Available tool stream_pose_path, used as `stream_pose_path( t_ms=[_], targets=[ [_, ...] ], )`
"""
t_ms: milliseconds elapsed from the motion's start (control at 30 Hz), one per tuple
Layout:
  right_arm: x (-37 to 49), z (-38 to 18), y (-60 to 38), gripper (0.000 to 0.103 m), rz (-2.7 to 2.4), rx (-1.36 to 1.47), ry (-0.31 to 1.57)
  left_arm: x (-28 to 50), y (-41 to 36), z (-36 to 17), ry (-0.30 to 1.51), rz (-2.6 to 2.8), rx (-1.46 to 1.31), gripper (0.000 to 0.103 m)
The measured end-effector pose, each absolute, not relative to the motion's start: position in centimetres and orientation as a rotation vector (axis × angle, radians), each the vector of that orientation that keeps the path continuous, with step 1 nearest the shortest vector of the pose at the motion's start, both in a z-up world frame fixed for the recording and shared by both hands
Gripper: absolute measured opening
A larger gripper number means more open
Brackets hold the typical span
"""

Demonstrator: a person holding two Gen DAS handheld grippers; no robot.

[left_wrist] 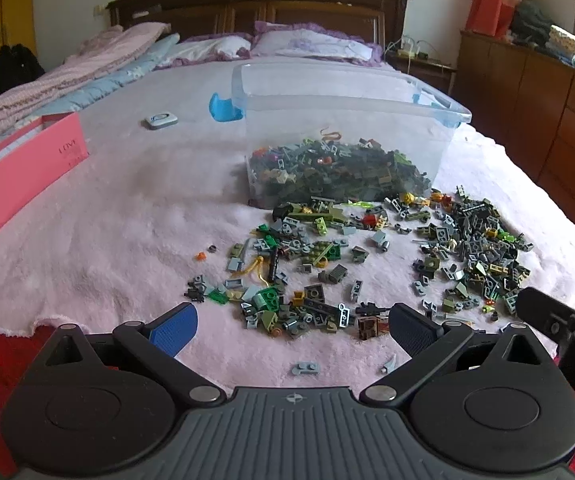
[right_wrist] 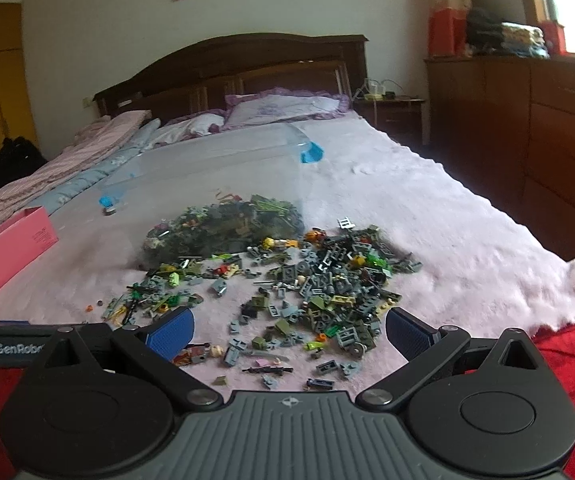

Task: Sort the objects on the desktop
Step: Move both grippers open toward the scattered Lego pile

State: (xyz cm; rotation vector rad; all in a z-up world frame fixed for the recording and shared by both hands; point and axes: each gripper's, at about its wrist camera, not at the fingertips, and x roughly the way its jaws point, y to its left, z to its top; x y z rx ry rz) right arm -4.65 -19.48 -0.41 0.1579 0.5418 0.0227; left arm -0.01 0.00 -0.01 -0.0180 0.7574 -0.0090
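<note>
Several small toy bricks, mostly grey and green, lie scattered on the pink fluffy blanket (left_wrist: 107, 248) in a left pile (left_wrist: 287, 272) and a right pile (left_wrist: 471, 248). The piles also show in the right wrist view (right_wrist: 327, 280). A clear plastic bin (left_wrist: 339, 128) behind them holds many more bricks; it looks blurred in the right wrist view (right_wrist: 215, 184). My left gripper (left_wrist: 293, 330) is open and empty, just short of the left pile. My right gripper (right_wrist: 289, 332) is open and empty, low over the near edge of the right pile.
A pink box (left_wrist: 19, 172) lies at the left on the blanket. A small grey device (left_wrist: 160, 120) and a blue bin clip (left_wrist: 223, 109) lie beyond. Pillows (left_wrist: 307, 44) and a headboard are at the back. A wooden dresser (left_wrist: 547, 120) stands right. Red cloth (right_wrist: 567, 352) edges the blanket.
</note>
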Motion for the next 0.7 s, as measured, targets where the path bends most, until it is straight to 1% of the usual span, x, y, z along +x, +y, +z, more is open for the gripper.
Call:
stream_pose_path(
  t_ms=[700],
  targets=[
    [-4.92, -0.51, -18.62, 0.103, 0.058, 0.119, 0.532, -0.05, -0.23, -0.14, 0.743, -0.026, -0.018, 0.103]
  ],
)
